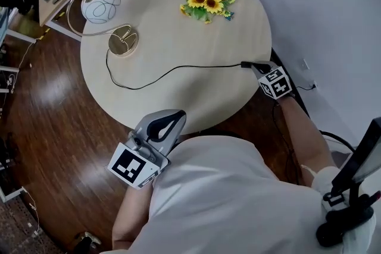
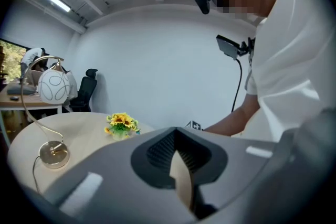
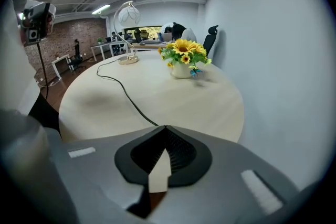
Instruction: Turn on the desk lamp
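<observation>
Grey left gripper [image 1: 177, 115] by torso, right gripper [image 1: 256, 67] outstretched at cord [image 1: 178, 68] (both jaws clenched)

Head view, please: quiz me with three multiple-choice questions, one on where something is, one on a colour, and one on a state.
1. Where does the lamp stand?
A) near the table's left rim
B) at the table's middle
C) on the floor

2. What colour are the flowers?
A) red
B) yellow
C) white

3. How is the left gripper?
A) wide open
B) shut on the cord
C) shut and empty

Answers:
1 A: the lamp's base sits close to the left rim.
2 B: the flowers are yellow with dark centres.
3 C: in the left gripper view its jaws meet with nothing between them.
</observation>
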Motion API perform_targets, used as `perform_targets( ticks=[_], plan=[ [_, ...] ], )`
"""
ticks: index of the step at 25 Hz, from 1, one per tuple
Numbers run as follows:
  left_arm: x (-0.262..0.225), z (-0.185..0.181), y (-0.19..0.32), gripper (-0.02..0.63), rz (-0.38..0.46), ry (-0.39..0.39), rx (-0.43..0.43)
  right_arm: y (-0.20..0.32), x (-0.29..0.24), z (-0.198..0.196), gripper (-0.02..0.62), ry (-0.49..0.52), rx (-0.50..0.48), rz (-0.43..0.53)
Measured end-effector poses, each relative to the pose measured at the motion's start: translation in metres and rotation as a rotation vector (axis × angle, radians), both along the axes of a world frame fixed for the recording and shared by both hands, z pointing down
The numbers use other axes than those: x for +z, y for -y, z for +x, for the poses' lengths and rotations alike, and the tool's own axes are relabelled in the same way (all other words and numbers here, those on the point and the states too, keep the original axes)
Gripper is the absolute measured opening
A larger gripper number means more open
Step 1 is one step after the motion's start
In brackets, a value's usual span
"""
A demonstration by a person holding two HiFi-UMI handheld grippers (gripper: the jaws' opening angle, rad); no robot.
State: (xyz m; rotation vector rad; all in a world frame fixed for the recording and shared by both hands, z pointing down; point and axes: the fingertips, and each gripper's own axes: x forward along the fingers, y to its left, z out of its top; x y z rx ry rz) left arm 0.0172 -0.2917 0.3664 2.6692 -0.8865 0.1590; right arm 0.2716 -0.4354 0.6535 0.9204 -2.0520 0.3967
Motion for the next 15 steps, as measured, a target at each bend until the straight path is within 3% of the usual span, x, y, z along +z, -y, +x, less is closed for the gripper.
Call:
perform_targets(
  ticks=[7,15],
  plan=[
    [0.018,0.003,0.03,0.018,-0.042,0.028,-0.036,0.023,0.048,0.003,0.003,-0.062,-0.062,-0.108],
    [0.021,-0.003,0.036,0.018,-0.047,0.031,-0.046,0.02,0.056,-0.002,0.003,-0.092,-0.086,-0.165]
  ],
)
